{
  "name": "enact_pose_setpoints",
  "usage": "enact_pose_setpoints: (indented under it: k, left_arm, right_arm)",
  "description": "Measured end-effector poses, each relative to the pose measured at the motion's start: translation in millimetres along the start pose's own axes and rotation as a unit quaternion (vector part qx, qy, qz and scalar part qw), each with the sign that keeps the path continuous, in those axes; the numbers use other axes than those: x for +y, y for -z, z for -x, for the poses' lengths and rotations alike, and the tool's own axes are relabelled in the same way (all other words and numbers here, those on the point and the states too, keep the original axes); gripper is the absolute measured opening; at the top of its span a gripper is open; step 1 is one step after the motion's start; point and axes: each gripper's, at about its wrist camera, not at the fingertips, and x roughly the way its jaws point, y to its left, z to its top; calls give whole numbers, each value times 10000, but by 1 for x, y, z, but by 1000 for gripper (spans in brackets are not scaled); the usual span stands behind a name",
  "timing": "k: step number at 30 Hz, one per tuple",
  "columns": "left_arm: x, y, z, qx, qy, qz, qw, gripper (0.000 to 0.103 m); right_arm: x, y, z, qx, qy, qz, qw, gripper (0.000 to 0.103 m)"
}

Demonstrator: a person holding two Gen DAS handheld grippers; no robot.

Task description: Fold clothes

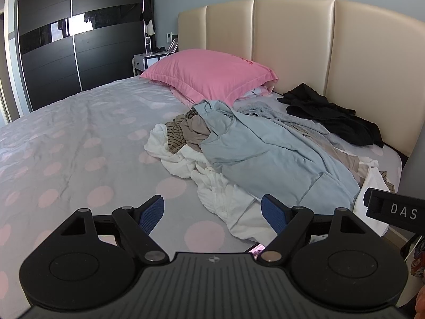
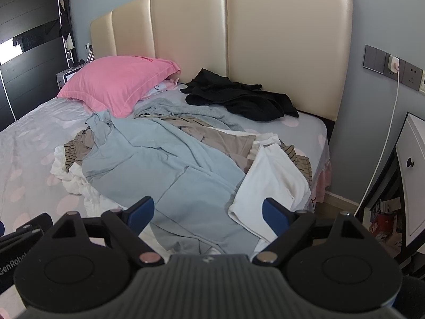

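- On the bed (image 1: pixel 66 138), toward the headboard side, we have an unsorted heap of clothes: a light blue garment (image 2: pixel 159 164) draped over the top, a white garment (image 2: pixel 268 180) at the near right edge, a striped brown piece (image 1: pixel 183 130) tucked under, and a black garment (image 2: pixel 239 95) lying apart against the headboard (image 2: pixel 279 40).
- We judge the folding has not begun; nothing is spread flat, so the step in hand is picking a first piece.
- The next move calls for lifting one garment free of the pile (the blue one is topmost and least tangled) and carrying it to the bare sheet on the left.
- Our left gripper (image 1: pixel 212 214) is spread wide, holding nothing, above the sheet with crumpled white cloth beyond its fingers.
- Our right gripper (image 2: pixel 207 214) is equally wide and empty, hovering over the blue hem; whether its pads (image 2: pixel 140 212) graze the fabric is hard to say.
- A pink pillow (image 1: pixel 209 74) sits just behind the heap.
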Motion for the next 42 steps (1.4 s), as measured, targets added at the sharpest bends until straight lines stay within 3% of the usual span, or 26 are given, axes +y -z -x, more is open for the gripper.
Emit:
enact_pose_setpoints:
  k: [34,38,42]
  left_arm:
    - [-1,2,-11,101,-24,-11,9999,80]
    - [7,-5,-16,-15,-38,14,10000,80]
    - [15,-20,-36,228,291,-26,9993,79]
  right_arm:
    - [1,-2,-10,142,-124,72,9998,90]
    - [6,-10,-16,78,-335,389,9987,90]
    - [17,-26,-25,-56,-614,1050,9926,90]
